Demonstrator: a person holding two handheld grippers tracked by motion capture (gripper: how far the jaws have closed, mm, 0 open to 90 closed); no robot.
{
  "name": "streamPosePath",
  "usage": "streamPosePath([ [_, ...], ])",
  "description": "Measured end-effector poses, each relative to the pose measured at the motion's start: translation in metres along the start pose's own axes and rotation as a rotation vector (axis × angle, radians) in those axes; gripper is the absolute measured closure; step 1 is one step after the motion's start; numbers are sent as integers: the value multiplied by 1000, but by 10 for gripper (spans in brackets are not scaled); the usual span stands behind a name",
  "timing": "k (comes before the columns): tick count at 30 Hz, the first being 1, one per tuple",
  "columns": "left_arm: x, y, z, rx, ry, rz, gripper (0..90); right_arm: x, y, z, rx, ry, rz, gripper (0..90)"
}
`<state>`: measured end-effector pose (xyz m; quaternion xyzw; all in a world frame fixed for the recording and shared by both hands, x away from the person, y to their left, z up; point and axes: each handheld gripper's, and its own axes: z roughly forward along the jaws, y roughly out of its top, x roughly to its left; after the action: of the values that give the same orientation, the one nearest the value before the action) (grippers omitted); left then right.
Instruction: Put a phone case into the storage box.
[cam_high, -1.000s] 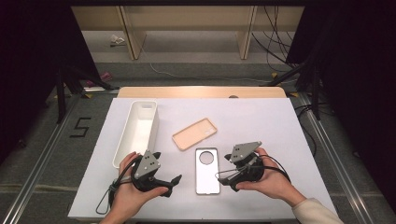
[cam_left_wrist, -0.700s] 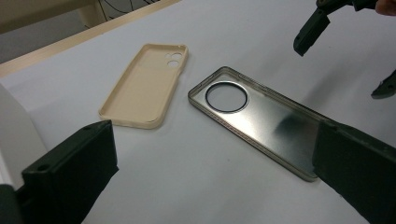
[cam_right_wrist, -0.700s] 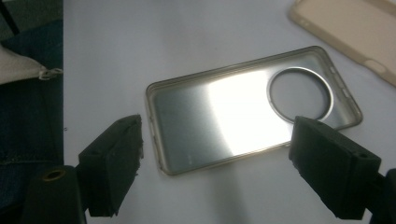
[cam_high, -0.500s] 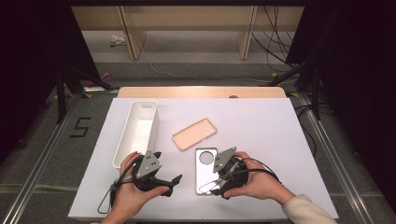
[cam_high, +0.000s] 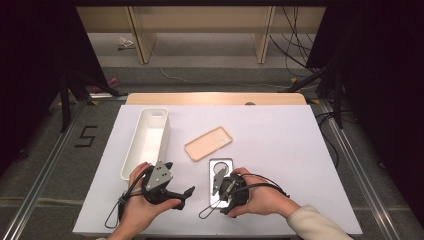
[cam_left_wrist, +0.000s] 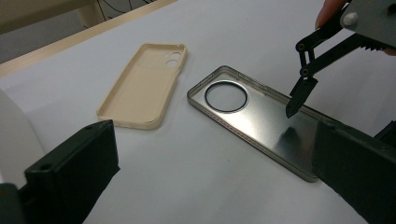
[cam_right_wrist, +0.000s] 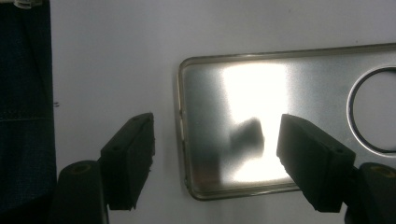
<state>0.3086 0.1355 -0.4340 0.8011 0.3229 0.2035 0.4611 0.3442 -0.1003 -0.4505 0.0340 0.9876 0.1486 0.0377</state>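
A silver phone case (cam_high: 226, 163) with a round camera hole lies flat near the table's front; its inside faces up (cam_left_wrist: 261, 116). A beige phone case (cam_high: 208, 143) lies just behind it, also hollow side up (cam_left_wrist: 140, 88). My right gripper (cam_high: 219, 197) points down over the silver case's near end (cam_right_wrist: 233, 93). Its jaws (cam_right_wrist: 215, 158) straddle that end edge, one over the case, one over bare table, and neither touches it. They have just been closing and still stand open. My left gripper (cam_high: 181, 177) rests left of the silver case, wide open (cam_left_wrist: 212, 186) and holding nothing.
A long white tray (cam_high: 165, 140) stands at the left, behind my left hand. The white table top (cam_high: 280, 140) has free room to the right and at the back. A fingertip (cam_left_wrist: 299, 91) of the right gripper hangs just above the silver case.
My right gripper has moved left from beside the silver case to over its near end and has sunk a little. The left gripper has stayed put.
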Motion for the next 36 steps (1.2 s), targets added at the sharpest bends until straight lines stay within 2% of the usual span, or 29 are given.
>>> streamPosePath([
  [6, 0, 0, 0, -5, -1, 0, 5, 1, 7, 6, 53, -14, -25, 340],
  [14, 0, 0, 1, -4, -4, -1, 8, 1, 11, 9, 123, -24, -23, 375],
  [23, 0, 0, 1, -2, -6, -4, 10, 1, 17, 12, 150, -17, -42, 415],
  [27, 0, 0, 1, -1, -5, -3, 13, 2, 18, 12, 165, -5, -39, 465],
  [29, 0, 0, 1, -1, -7, -1, 14, 2, 19, 11, 171, 7, -43, 525],
  [35, 0, -1, 2, -1, -13, -1, 16, 4, 21, 12, 171, 2, -74, 601],
  [36, 0, -1, 2, -1, -13, -1, 17, 6, 21, 12, 172, 1, -65, 613],
])
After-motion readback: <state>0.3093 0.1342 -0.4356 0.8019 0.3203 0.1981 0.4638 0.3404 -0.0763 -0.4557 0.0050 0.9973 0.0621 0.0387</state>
